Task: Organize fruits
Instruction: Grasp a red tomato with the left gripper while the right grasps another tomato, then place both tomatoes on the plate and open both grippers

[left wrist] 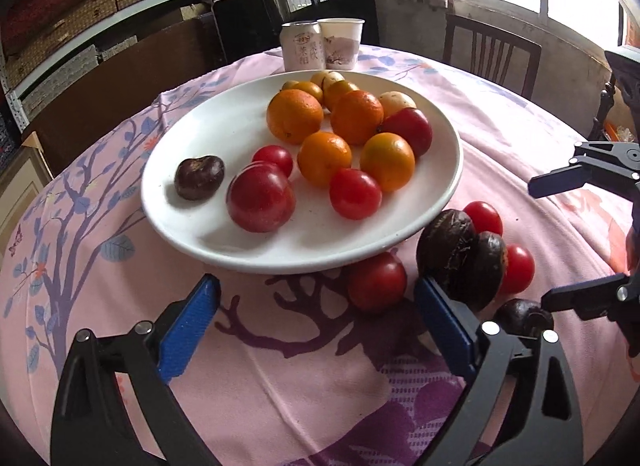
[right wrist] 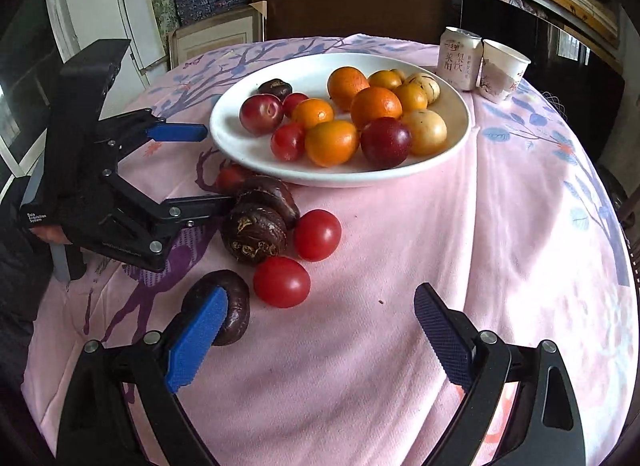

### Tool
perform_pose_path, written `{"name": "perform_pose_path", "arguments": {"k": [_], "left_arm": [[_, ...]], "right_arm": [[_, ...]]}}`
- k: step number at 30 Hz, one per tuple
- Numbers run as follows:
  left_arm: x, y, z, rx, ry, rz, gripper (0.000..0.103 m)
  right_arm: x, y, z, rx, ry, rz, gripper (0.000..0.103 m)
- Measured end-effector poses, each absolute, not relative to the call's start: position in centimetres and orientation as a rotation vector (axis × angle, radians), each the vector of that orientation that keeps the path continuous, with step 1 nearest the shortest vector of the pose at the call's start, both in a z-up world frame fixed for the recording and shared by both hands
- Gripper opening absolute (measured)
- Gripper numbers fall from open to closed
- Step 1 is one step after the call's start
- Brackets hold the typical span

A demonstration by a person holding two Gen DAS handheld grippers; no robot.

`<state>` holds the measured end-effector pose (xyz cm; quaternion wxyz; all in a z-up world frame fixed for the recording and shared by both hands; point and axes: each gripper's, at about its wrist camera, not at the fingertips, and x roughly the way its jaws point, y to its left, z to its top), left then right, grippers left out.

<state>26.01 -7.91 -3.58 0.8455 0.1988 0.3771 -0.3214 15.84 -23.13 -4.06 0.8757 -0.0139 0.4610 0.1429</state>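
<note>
A white plate [left wrist: 192, 225] [right wrist: 456, 137] holds oranges [left wrist: 295, 115], red plums [left wrist: 261, 197], tomatoes [left wrist: 355, 193], yellow fruits and one dark chestnut [left wrist: 199, 177]. On the cloth beside it lie dark chestnuts [left wrist: 450, 248] [right wrist: 254, 231], [right wrist: 218, 306] and cherry tomatoes [left wrist: 376, 281] [right wrist: 317, 234], [right wrist: 281, 281]. My left gripper [left wrist: 316, 318] [right wrist: 196, 165] is open and empty, its right finger close beside the chestnuts. My right gripper [right wrist: 316, 330] [left wrist: 544, 242] is open and empty, its left finger just in front of the nearest chestnut.
A drink can [left wrist: 302, 45] [right wrist: 459, 57] and a paper cup [left wrist: 341, 41] [right wrist: 502, 69] stand behind the plate. The round table carries a pink patterned cloth [right wrist: 460, 266]. A chair [left wrist: 490, 53] and shelves stand beyond the table.
</note>
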Motion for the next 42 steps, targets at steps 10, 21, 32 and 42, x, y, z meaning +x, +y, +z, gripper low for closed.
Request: {"name": "perform_pose_path", "arguments": {"k": [10,21,32,42], "left_arm": [[26.6,-7.7,-3.9,0.311,0.860,-0.719,0.048],[23.6,-7.4,-1.9,0.375,0.781,-0.729,0.028],[23.0,-7.6,2.1,0.341,0.685,-0.705,0.028],[26.7,-9.2,1.3,0.302,0.707,-0.701,0.036]], "right_arm": [[15.2,-22.0,-4.0,0.068,0.934,0.397,0.037],[12.8,-24.8,-2.3,0.162,0.868,0.312,0.027],[15.2,-25.8,3.2,0.117,0.729,0.255,0.027],[21.5,-24.7,2.4,0.130,0.809,0.291,0.041]]}}
